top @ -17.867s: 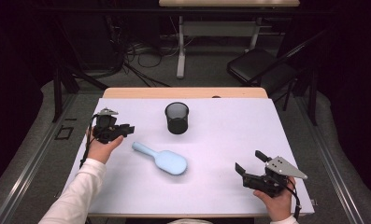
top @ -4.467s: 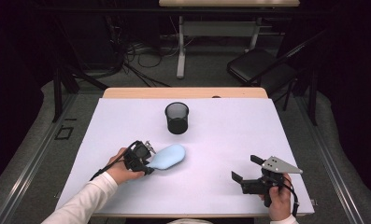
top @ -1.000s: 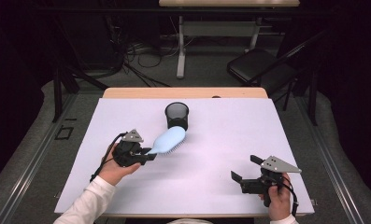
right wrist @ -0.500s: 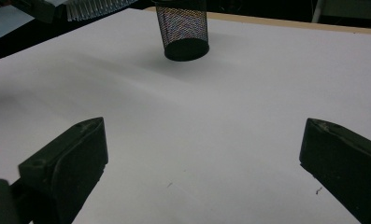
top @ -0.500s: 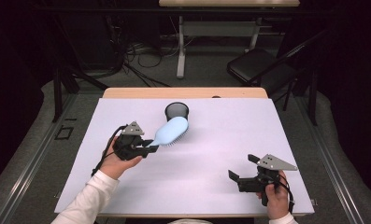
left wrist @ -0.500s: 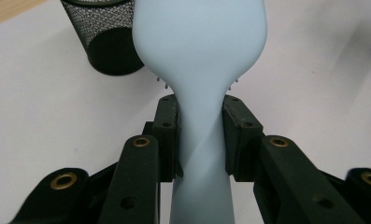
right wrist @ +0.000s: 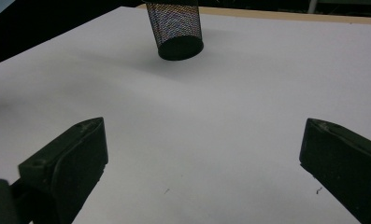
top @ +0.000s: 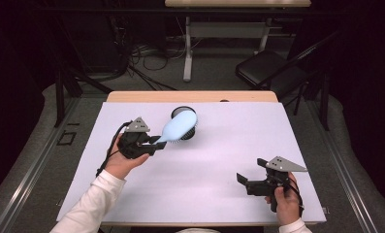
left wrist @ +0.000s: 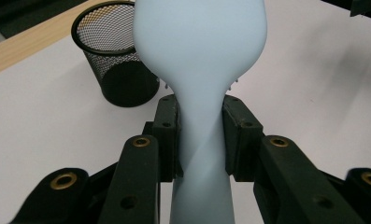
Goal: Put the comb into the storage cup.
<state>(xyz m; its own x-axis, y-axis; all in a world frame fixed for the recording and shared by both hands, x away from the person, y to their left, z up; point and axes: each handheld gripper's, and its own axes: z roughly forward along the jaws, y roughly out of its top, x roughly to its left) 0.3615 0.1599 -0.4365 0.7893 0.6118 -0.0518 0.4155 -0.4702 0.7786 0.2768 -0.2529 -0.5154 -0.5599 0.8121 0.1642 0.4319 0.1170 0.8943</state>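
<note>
My left gripper (top: pixel 153 140) is shut on the handle of a pale blue hairbrush (top: pixel 178 127) and holds it above the table, head pointing toward a black mesh cup (top: pixel 186 132). In the left gripper view both pads squeeze the narrow neck of the hairbrush (left wrist: pixel 199 70), and the mesh cup (left wrist: pixel 115 56) stands just behind it to the left. My right gripper (top: pixel 242 181) rests low at the table's right front, jaws wide apart with nothing between them. The right gripper view shows the mesh cup (right wrist: pixel 176 29) far off across the white table (right wrist: pixel 230 116).
The white table top (top: pixel 219 160) has a wooden strip (top: pixel 192 96) along its far edge. Beyond it stand a dark chair (top: pixel 272 70) and cables on the floor.
The left hand has lifted the hairbrush and carried it away from the person, so its head now overlaps the mesh cup. The right gripper has stayed where it was.
</note>
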